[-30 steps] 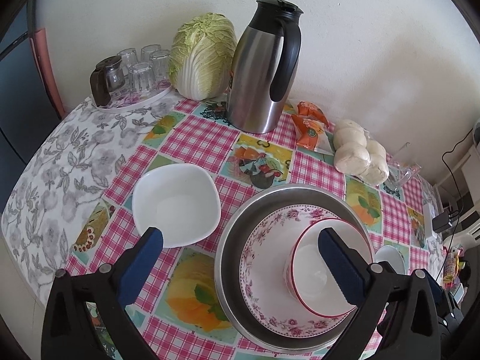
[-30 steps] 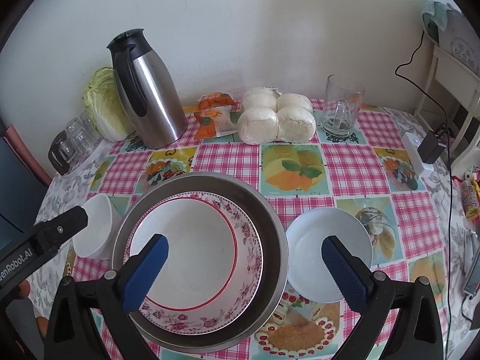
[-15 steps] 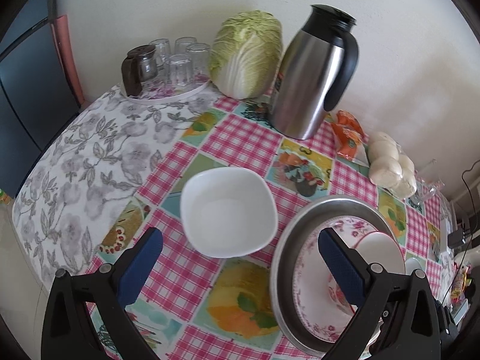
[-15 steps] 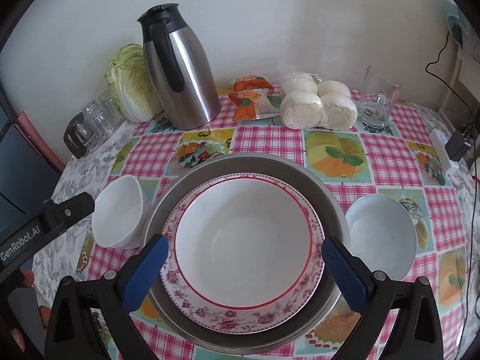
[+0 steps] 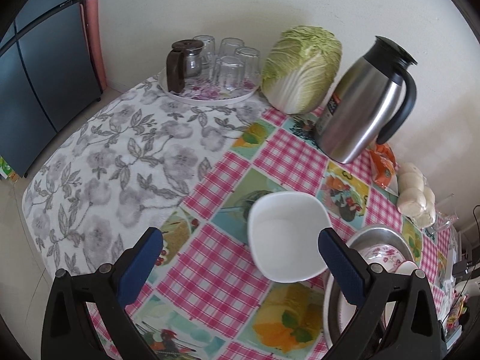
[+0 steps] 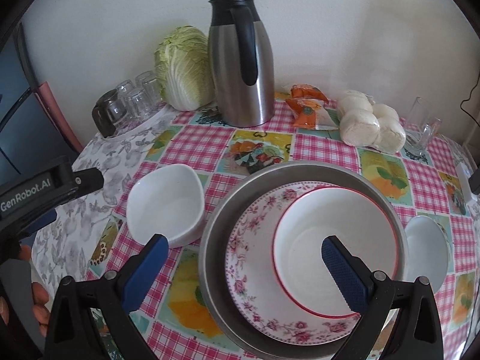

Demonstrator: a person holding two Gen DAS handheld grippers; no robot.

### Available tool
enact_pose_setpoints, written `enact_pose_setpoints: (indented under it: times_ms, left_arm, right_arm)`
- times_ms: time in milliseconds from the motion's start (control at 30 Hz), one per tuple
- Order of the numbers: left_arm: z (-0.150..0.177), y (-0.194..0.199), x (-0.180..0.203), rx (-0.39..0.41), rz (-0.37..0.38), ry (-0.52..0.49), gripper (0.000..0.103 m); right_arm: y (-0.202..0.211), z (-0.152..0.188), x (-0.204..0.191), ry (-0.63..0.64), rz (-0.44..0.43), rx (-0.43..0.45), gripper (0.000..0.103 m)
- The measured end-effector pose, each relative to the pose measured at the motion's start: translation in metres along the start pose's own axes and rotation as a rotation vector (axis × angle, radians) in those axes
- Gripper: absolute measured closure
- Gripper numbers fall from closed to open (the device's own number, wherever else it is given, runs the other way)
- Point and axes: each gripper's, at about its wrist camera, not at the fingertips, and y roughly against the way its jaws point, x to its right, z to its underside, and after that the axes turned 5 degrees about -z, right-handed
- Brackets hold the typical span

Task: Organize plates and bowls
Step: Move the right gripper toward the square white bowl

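A white squarish bowl (image 5: 286, 237) (image 6: 166, 204) sits on the checked tablecloth, left of a large metal basin (image 6: 303, 174). Inside the basin lies a floral plate (image 6: 255, 258) with a red-rimmed white bowl (image 6: 336, 240) on it. A small white round bowl (image 6: 426, 249) rests right of the basin. My left gripper (image 5: 240, 255) is open, its right finger by the squarish bowl's near right rim, nothing held. My right gripper (image 6: 244, 258) is open above the basin's near left side, empty. The left gripper's body (image 6: 45, 186) shows at the right wrist view's left edge.
At the back stand a steel thermos jug (image 6: 240, 60), a cabbage (image 6: 183, 69), a tray of glasses with a small pot (image 5: 210, 66), orange packets (image 6: 306, 105), bagged buns (image 6: 369, 126) and a glass mug (image 6: 420, 132). The table edge (image 5: 33, 180) drops off at left.
The left gripper has swung left, away from the basin, so the squarish bowl now lies between its fingers. The right gripper has shifted left too, its view now centred on the basin's left side.
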Motion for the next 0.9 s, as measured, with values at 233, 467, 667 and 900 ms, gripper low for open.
enact_pose_setpoints:
  times_ms: [233,467,667,900]
  left_arm:
    - [-0.01,-0.007,-0.03,0.005,-0.016,0.04,0.0]
    - [-0.016,-0.02,-0.053,-0.012,-0.024,0.069,0.0]
    - [-0.017,-0.034,-0.06,-0.04,-0.007,0.085,0.0]
    - [-0.014,-0.051,-0.051,-0.055,0.058,0.083,0.0]
  right_arm:
    - [-0.015,0.003,-0.035,0.073,-0.013,-0.001,0.0]
    - [-0.029,0.005,-0.048,0.064,-0.034,0.006,0.0]
    - [-0.035,0.003,-0.044,0.024,-0.044,0.033,0.0]
    - [-0.045,0.002,-0.033,-0.023,-0.057,0.045,0.0]
